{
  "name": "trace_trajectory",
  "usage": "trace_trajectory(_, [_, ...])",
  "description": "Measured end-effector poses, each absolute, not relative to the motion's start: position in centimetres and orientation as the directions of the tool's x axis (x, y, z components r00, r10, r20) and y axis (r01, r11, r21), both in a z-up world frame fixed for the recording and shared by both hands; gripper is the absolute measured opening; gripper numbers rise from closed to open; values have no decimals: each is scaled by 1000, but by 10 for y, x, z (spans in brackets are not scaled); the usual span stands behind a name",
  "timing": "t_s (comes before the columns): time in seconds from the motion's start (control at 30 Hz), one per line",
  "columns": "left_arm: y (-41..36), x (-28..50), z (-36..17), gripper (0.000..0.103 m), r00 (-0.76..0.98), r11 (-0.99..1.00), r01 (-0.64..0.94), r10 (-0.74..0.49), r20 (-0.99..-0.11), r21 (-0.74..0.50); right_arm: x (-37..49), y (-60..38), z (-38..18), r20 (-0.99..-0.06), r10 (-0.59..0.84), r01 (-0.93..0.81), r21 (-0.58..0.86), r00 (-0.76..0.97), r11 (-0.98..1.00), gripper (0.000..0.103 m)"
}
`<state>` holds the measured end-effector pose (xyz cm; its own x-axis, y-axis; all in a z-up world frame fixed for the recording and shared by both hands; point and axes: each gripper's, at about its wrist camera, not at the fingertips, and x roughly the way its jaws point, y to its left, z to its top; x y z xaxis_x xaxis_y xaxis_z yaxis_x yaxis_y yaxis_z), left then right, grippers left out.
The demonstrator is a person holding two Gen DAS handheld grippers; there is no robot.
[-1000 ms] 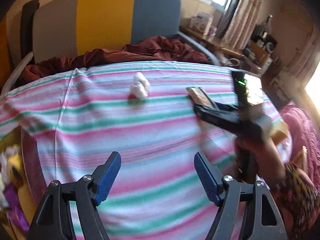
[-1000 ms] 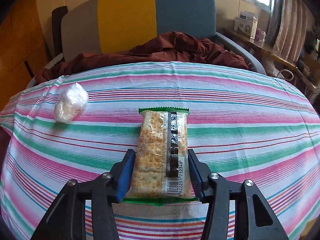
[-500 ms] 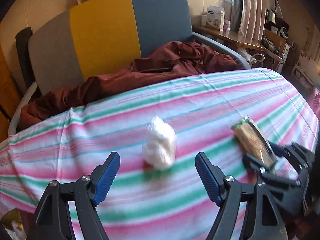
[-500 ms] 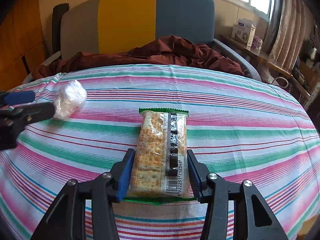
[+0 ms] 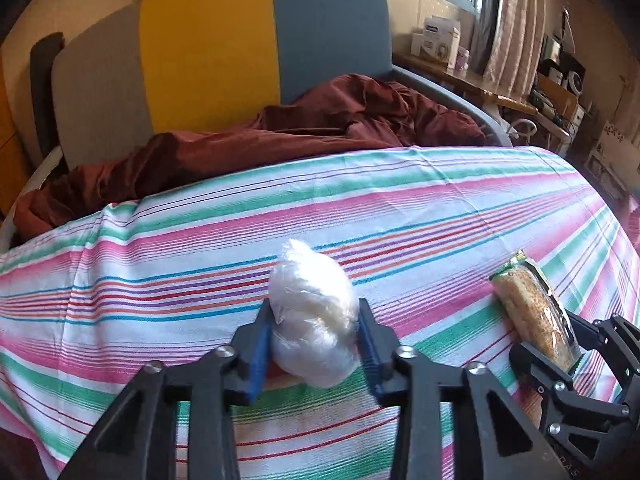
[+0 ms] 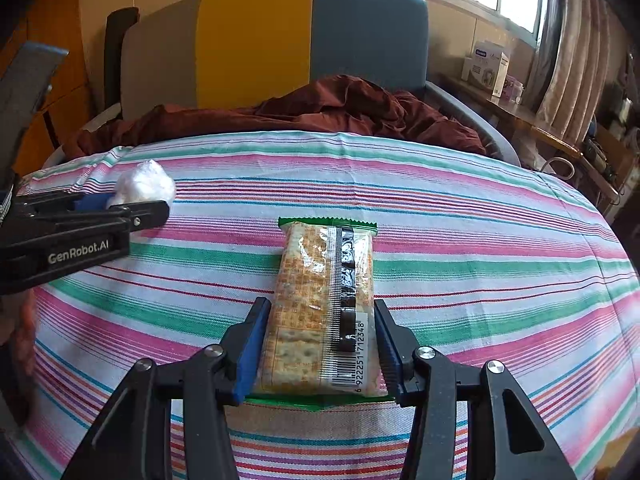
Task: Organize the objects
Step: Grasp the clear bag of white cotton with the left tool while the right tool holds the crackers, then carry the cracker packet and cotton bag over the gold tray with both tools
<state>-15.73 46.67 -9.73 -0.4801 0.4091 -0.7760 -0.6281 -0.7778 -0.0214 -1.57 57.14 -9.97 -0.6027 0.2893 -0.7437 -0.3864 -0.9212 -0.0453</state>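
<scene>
Two things were in play, one in each pair of tongs, both low over the striped cloth of the counter [image 6: 460, 216]. Toward the left edge sat the white plastic-wrapped bundle [image 5: 312, 320], and the left tongs [image 5: 314, 350] had narrowed onto it, a blue pad pressed against each flank; the bundle bulged up and forward past the tips, so the grip was on its lower half. Nearer the middle of the counter lay the cracker packet [image 6: 324, 312], long axis running straight away from the right tongs [image 6: 318, 350] toward the far edge, with those tongs clamped across its short width at the barcode end. Each thing therefore lay dead ahead of its own tongs, already gripped, and any coming move seemed to turn on lifting or carrying, not reaching.

The left wrist view showed the bundle's contact with both pads plainly, and the cracker packet [image 5: 532, 308] only edge-on at the right. The right wrist view showed the packet's whole face, but the bundle [image 6: 142, 186] only as a lump behind the side of the left tongs [image 6: 136, 210]. Whether the bundle rested on the cloth or was slightly raised could not be told for certain.
</scene>
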Motion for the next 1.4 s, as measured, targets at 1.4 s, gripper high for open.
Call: trace_trajectory(1.4, [332,-10,-63,33,-557,-793,-603,499,-664,-89,14,482,-83,-625,396,-273,-288,-673,-918,45])
